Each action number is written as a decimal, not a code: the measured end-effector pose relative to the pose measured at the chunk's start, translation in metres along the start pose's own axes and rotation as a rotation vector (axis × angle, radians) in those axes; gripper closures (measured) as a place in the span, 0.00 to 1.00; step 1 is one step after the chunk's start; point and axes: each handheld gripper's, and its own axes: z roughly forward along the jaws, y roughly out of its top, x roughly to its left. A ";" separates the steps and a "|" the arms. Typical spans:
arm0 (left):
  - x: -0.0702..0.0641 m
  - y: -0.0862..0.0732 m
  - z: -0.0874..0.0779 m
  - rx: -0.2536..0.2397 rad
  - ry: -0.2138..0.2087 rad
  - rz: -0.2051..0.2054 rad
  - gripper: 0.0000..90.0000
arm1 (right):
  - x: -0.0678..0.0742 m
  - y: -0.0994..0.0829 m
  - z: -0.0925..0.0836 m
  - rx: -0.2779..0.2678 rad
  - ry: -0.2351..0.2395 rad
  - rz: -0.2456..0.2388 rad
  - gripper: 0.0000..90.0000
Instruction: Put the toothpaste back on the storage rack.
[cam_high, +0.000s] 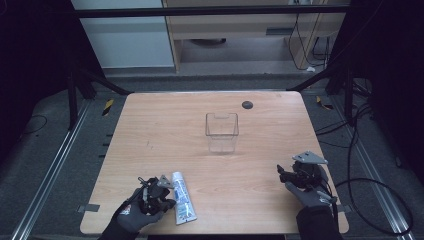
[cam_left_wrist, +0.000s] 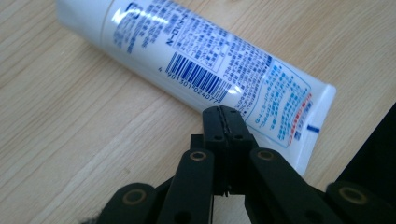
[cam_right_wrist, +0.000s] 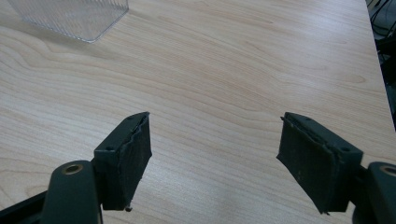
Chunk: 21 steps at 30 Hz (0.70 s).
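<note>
A wooden tabletop (cam_high: 150, 125) carried 2 things. A white tube (cam_high: 183, 197) with blue print lay flat near the front edge, left of the middle, with its long side running from front to back. In the left gripper view its barcode and its flat crimped end (cam_left_wrist: 322, 107) were clear, and the crimped end pointed toward the table's edge. A clear plastic container (cam_high: 222, 132) stood upright close to the centre of the tabletop, well apart from the tube. A small dark round disc (cam_high: 247, 104) sat near the back edge, to the right of the middle.

The left gripper (cam_high: 161, 184) was held in a gloved hand (cam_high: 136, 212) at the front edge, just beside the left side of the tube. Its jaws were pressed together with nothing between them, and their tips were right at the side of the tube (cam_left_wrist: 210, 60); I cannot tell if they touched it.

The right gripper (cam_high: 281, 173) was near the front right corner, held by the other gloved hand (cam_high: 308, 196). In the right gripper view its jaws stood wide apart over bare wood, and a corner of the container (cam_right_wrist: 74, 18) was visible at the top left.
</note>
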 end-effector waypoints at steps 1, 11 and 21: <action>-0.003 0.003 0.002 -0.011 -0.005 0.008 0.99 | 0.000 0.000 0.000 -0.001 -0.001 0.000 0.28; -0.008 0.016 0.009 -0.058 -0.020 0.018 0.99 | -0.001 0.000 0.001 0.002 -0.005 0.001 0.28; -0.009 0.027 0.018 -0.100 -0.017 0.019 0.99 | -0.002 0.000 0.001 0.001 -0.008 -0.002 0.28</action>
